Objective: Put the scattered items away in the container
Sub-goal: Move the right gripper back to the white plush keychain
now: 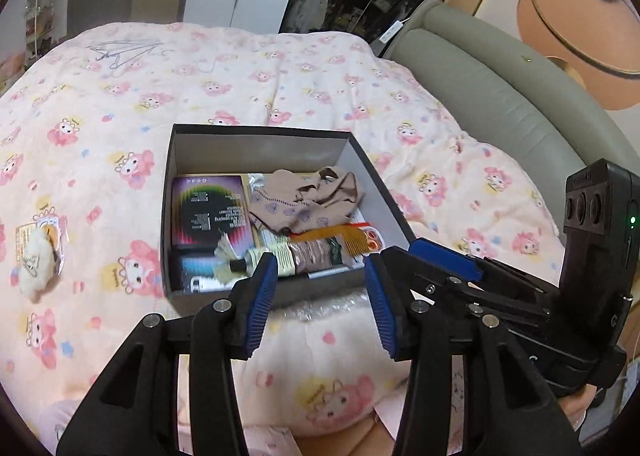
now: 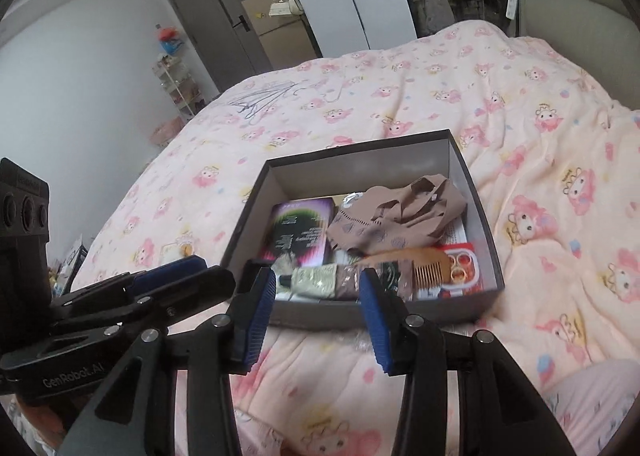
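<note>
Your left gripper [image 1: 320,296] and right gripper [image 2: 318,308]: both jaws apart, empty, low centre frame. Box [image 1: 256,131] mid-frame holds comb [image 2: 428,268], tube [image 1: 280,256]. Plush [image 1: 38,260] left edge, on blanket [image 1: 280,71].

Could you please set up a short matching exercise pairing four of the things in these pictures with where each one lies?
Things:
1. brown garment
2. purple box
3. wooden comb
4. packaged fluffy toy

Places:
A. on the blanket, outside the box, to its left
B. in the box, along its left wall
C. in the box, near its front right corner
D. in the box, toward its back right, on top of other items

Pairs: 1-D, 2-B, 3-C, 4-A
</note>
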`<action>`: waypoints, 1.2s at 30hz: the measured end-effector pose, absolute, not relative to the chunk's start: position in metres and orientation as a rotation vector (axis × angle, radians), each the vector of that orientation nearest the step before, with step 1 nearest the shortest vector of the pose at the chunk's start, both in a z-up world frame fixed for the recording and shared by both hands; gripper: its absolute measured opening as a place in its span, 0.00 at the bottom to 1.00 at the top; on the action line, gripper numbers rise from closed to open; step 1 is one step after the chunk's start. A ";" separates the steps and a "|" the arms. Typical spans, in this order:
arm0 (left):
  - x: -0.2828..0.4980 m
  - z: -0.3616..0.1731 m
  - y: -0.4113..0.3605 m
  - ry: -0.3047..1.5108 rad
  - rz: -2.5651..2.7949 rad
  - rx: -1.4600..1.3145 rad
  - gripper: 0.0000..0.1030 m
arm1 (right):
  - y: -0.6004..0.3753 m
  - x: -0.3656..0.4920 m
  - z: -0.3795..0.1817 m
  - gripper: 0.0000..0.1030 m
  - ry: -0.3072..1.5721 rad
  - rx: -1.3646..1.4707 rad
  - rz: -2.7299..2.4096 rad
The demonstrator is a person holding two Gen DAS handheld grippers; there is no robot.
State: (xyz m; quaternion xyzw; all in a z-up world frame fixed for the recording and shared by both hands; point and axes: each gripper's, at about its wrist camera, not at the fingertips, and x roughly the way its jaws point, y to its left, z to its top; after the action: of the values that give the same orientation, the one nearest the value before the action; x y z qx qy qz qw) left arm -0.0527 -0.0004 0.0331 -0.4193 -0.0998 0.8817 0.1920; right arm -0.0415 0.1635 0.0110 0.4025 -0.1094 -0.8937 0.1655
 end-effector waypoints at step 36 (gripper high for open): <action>-0.041 -0.076 -0.302 -0.792 2.686 -1.464 0.45 | -0.139 -0.116 -0.083 0.38 -0.116 1.362 -2.044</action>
State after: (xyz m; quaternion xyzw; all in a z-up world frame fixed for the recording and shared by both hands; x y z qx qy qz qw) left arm -0.0408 -0.3023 -0.0757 -0.4632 -0.2506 0.8500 -0.0092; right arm -0.1162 -0.1391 -0.0834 0.5220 -0.0444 -0.7833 0.3345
